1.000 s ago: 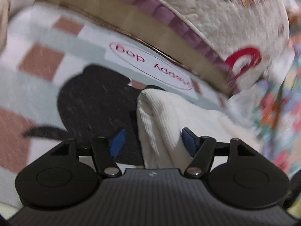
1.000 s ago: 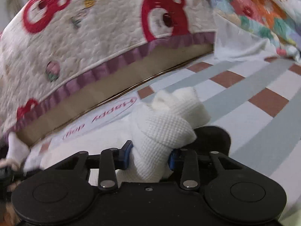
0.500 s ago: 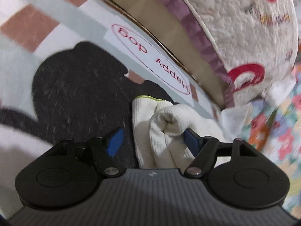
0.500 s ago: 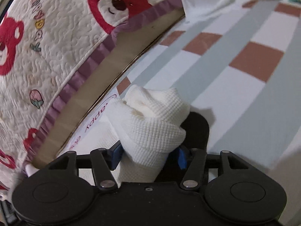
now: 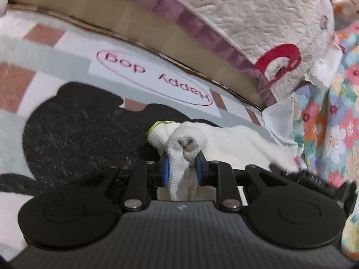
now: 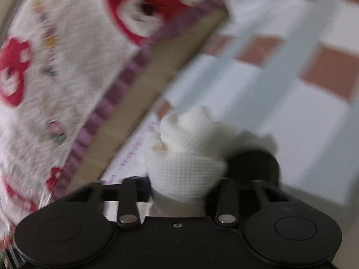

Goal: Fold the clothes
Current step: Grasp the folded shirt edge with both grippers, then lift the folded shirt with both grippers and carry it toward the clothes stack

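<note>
A checked blanket (image 5: 51, 51) in grey, white and brick squares, printed with a black dog shape (image 5: 76, 121) and a "Happy dog" label (image 5: 154, 78), spreads below a quilted cream cover (image 5: 258, 15) with red bears at the far side. On it, near the cameras, lies a white waffle-knit garment (image 5: 235, 141). The left gripper (image 5: 182, 168) is closing, blue pads pinching a bunched fold, while the right gripper (image 6: 179, 186), blurred, closes around another wad of it.
</note>
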`<state>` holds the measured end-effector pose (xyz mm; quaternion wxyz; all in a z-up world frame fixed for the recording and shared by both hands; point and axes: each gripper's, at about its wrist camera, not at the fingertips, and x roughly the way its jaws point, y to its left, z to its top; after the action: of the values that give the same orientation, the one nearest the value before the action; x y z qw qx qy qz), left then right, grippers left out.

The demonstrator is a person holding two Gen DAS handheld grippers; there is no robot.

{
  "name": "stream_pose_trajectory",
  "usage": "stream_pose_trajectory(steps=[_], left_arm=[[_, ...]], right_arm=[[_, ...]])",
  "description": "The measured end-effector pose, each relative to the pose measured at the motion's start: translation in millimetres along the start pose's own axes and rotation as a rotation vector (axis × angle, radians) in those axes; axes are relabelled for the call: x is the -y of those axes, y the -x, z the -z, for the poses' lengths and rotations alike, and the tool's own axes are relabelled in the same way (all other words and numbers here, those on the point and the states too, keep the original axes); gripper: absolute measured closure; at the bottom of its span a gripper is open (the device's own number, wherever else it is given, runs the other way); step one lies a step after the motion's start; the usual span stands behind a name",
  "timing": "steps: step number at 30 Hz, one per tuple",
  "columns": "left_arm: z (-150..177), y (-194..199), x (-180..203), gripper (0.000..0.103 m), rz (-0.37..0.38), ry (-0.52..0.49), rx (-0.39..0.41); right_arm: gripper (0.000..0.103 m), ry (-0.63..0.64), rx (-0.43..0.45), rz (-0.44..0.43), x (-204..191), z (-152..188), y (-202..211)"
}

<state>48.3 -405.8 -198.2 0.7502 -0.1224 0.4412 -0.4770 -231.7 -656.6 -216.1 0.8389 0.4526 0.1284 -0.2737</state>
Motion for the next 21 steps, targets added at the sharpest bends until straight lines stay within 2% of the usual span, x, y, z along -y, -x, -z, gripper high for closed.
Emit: stream_pose_trajectory(steps=[1, 3, 5, 6, 7, 9, 11, 12, 13, 14, 15, 16, 19, 21], left_arm=[[2, 1, -3, 0.078, 0.012, 0.022, -0.004], [4, 0, -10, 0.073, 0.033, 0.067, -0.012], [4, -7, -21, 0.059, 0.045, 0.124, -0.026], [4, -11, -27, 0.045, 0.056, 0.173, -0.038], [4, -16, -32, 0.041, 0.074, 0.225, -0.048], [4, -23, -41, 0.039, 0.11, 0.306, -0.062], [5, -30, -38, 0.04, 0.133, 0.29, -0.07], [6, -33, -34, 0.044, 0.138, 0.273, -0.076], [7, -35, -30, 0.058, 0.133, 0.26, -0.074], [7, -33, -25, 0.062, 0.12, 0.241, -0.062], [7, -30, -19, 0.069, 0.106, 0.212, -0.045], [6, -27, -13, 0.072, 0.092, 0.182, -0.027], [2, -13, 5, 0.077, 0.059, 0.086, 0.0], [-2, -4, 9, 0.078, 0.077, 0.092, 0.002]], right_arm=[[0.066, 0.068, 0.007, 0.004, -7, -3, 1], [0.066, 0.095, -0.009, 0.016, -7, -8, -2], [0.061, 0.057, -0.034, 0.019, 3, -7, -6], [0.054, 0.035, -0.047, 0.02, 8, -7, -9], [0.05, 0.013, -0.06, 0.021, 13, -7, -11], [0.039, -0.067, -0.071, -0.004, 27, -4, -13], [0.037, -0.08, -0.058, -0.027, 30, -3, -14], [0.037, -0.067, -0.06, -0.025, 29, -3, -16], [0.037, -0.054, -0.062, -0.023, 27, -4, -17], [0.038, -0.041, -0.063, -0.021, 25, -4, -19], [0.054, -0.028, -0.069, -0.022, 22, -6, -20], [0.065, -0.013, -0.066, -0.033, 18, -9, -20], [0.069, 0.057, -0.05, -0.052, -1, -21, -18], [0.07, 0.088, -0.03, -0.066, -14, -30, -12]])
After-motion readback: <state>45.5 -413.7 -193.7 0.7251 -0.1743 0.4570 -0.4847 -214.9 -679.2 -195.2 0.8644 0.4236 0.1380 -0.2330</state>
